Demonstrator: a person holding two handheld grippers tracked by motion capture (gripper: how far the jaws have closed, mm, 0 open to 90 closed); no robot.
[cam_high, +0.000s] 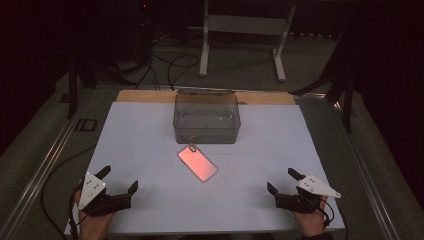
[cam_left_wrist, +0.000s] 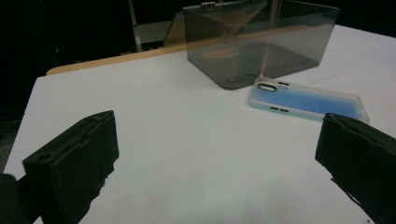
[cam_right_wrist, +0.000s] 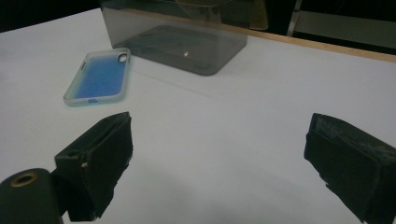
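Near the middle of the white worktop (cam_high: 150, 130) lies a flat, rounded-rectangle phone case (cam_high: 198, 163), its clear rim framing a back that glows pink in the high view and reads blue in the two gripper views; it sits askew, camera cutout toward the far side. Just beyond it, close to its far end but apart from it, stands an empty smoky-grey translucent plastic box (cam_high: 206, 118) with its hinged lid tipped open behind it. Nearer, at the left corner of the worktop, the left tongs (cam_high: 120, 182) rest in a hand, jaws spread wide with nothing between them, well apart from the case. At the near right corner the right tongs (cam_high: 281, 180) are held likewise, jaws wide and empty, aimed toward the case and box. Beyond the worktop's far wooden edge, dark cables (cam_high: 170, 65) trail across the floor beside a pale metal stand (cam_high: 240, 25).
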